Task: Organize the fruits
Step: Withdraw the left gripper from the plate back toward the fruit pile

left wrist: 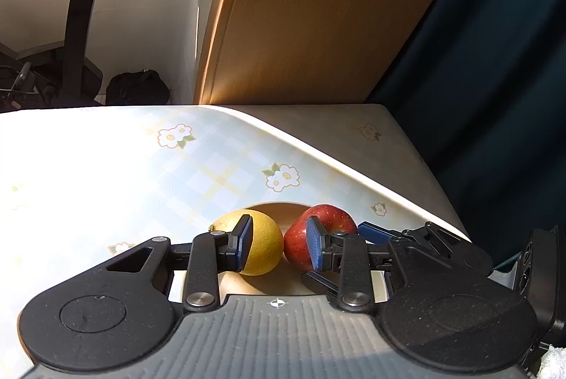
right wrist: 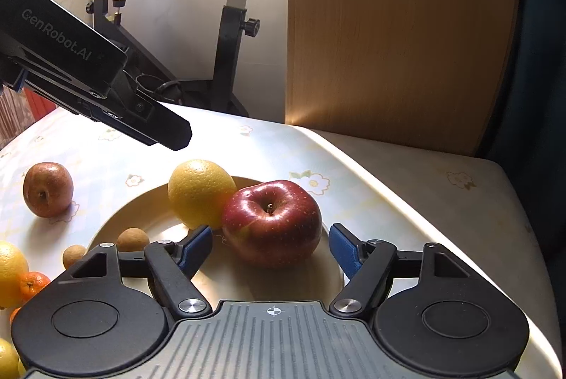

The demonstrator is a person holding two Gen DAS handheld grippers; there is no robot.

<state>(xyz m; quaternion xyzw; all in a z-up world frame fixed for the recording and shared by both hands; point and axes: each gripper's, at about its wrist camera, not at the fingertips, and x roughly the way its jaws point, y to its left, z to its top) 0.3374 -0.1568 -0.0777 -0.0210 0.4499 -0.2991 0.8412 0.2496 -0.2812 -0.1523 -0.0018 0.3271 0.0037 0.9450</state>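
A cream plate (right wrist: 148, 202) on the flowered tablecloth holds a yellow citrus fruit (right wrist: 200, 191) and a red apple (right wrist: 272, 220), which touch each other. My right gripper (right wrist: 270, 244) is open around the near side of the apple, with a small gap between each blue pad and the skin. My left gripper (right wrist: 175, 135) hangs above the table behind the plate, with nothing in it. In the left wrist view its fingers (left wrist: 244, 244) stand slightly apart, with the citrus (left wrist: 263, 248), the apple (left wrist: 329, 218) and the plate (left wrist: 279, 209) below them. A blue pad (left wrist: 375, 232) of the right gripper shows beside the apple.
Left of the plate lie a reddish-brown fruit (right wrist: 47, 190), two small brown fruits (right wrist: 132, 239), a mandarin (right wrist: 33, 285) and yellow fruits (right wrist: 9, 273). The table edge (right wrist: 460, 237) runs close on the right. An exercise bike (right wrist: 233, 25) and a wooden panel (right wrist: 399, 43) stand behind.
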